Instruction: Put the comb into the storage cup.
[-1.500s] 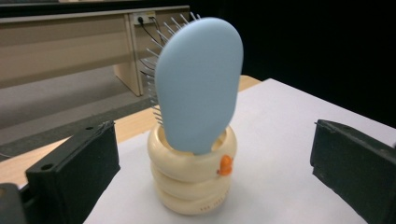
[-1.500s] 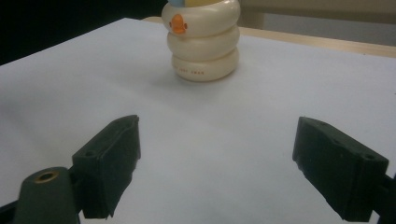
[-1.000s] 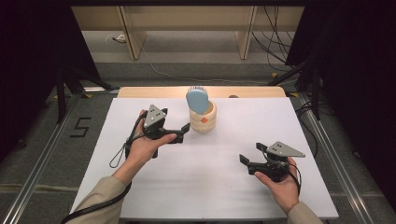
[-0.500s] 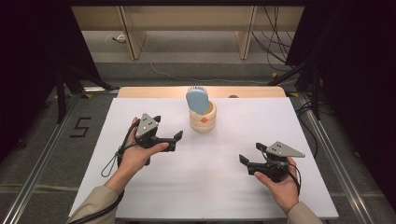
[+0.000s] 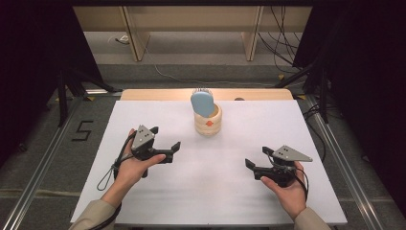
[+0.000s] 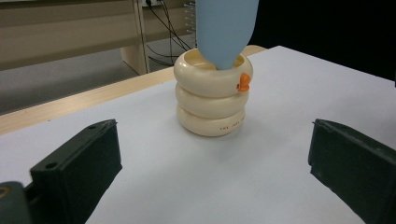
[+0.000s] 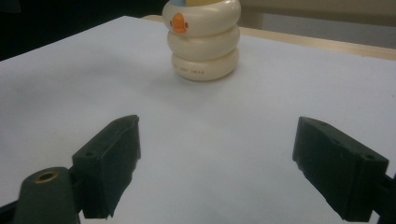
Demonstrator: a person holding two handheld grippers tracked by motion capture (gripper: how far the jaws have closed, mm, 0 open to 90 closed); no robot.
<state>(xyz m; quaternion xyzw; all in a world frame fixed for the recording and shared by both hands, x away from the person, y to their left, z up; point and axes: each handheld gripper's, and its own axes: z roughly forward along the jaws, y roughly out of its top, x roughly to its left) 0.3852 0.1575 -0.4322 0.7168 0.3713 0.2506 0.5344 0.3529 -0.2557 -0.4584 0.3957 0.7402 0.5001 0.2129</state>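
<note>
Left gripper (image 5: 165, 143): withdrawn from the holder toward the left edge of the tabletop (image 5: 153, 201) over the last second; jaws spread wide, nothing held.

Ringed cream holder (image 5: 208, 120): stood near the middle of the far edge, upright, unmoved, with a blue brush (image 5: 203, 102) kept upright inside it. The placement is judged finished.

Right gripper (image 5: 259, 159): unchanged, held near the right edge toward the near side; jaws wide apart, nothing held.

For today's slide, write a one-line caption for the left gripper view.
Open left tool faces a cream ringed holder with a blue brush standing in it.
</note>
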